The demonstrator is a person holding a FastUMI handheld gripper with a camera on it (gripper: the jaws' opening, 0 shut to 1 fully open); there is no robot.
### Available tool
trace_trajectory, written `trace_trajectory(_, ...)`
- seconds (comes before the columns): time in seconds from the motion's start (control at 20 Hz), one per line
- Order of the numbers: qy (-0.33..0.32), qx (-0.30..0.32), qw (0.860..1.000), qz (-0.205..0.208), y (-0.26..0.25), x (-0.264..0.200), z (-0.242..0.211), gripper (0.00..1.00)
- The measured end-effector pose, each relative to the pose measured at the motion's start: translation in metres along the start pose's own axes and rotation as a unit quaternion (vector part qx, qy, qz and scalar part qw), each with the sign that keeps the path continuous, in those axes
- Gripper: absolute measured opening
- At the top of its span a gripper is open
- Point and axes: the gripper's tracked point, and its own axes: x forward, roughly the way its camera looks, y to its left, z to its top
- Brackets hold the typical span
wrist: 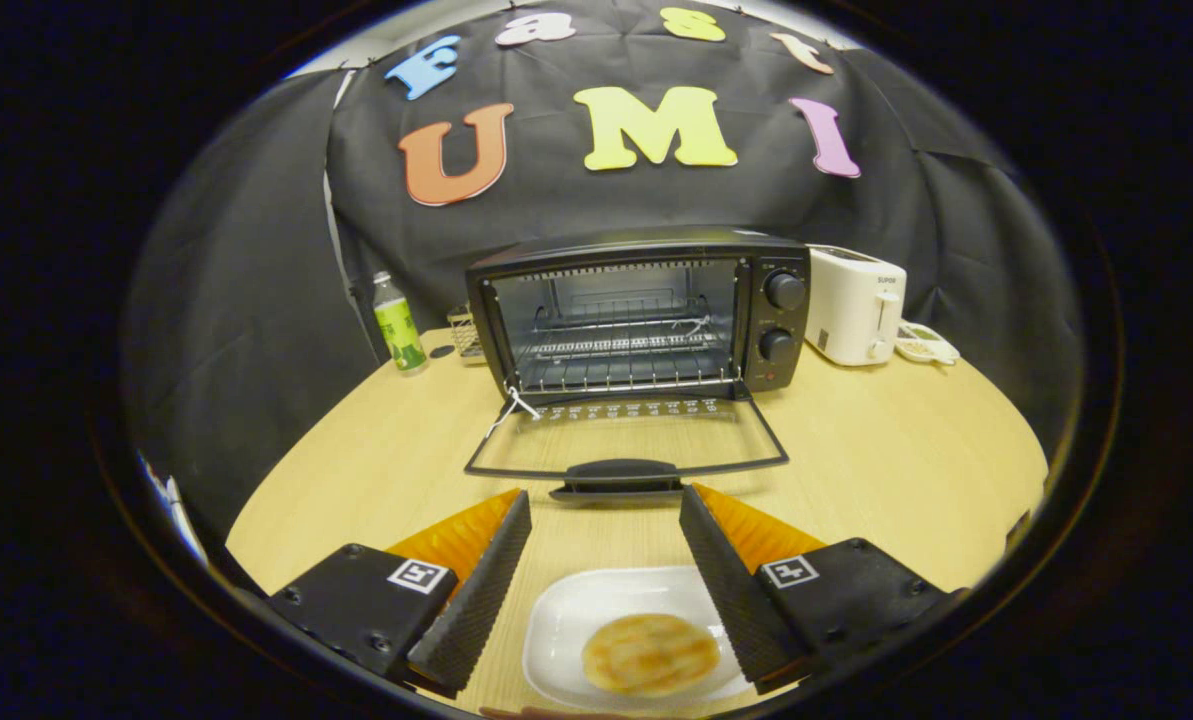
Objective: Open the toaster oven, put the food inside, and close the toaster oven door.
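Hovering with fingers spread and empty, the hand-held gripper (606, 515) straddles the flat pastry (650, 653) on its white plate (566, 620); the toaster oven (641, 312) door (626, 440) lies open beyond. Risk: a shallow pinch may crush or drop the pastry.

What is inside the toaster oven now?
Inside the open toaster oven, a bare wire rack shows; no food. The food sits on the white plate between the open gripper fingers.
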Motion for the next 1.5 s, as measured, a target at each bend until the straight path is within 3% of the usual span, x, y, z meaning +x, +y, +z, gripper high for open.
trace_trajectory(0.45, -0.031, -0.033, 0.998, -0.043, -0.013, -0.041, -0.040, 0.98)
trace_trajectory(0.8, -0.005, -0.015, 0.997, -0.069, -0.030, -0.041, -0.090, 1.00)
trace_trajectory(1.5, -0.002, 0.023, 0.998, -0.051, -0.029, -0.034, -0.104, 0.97)
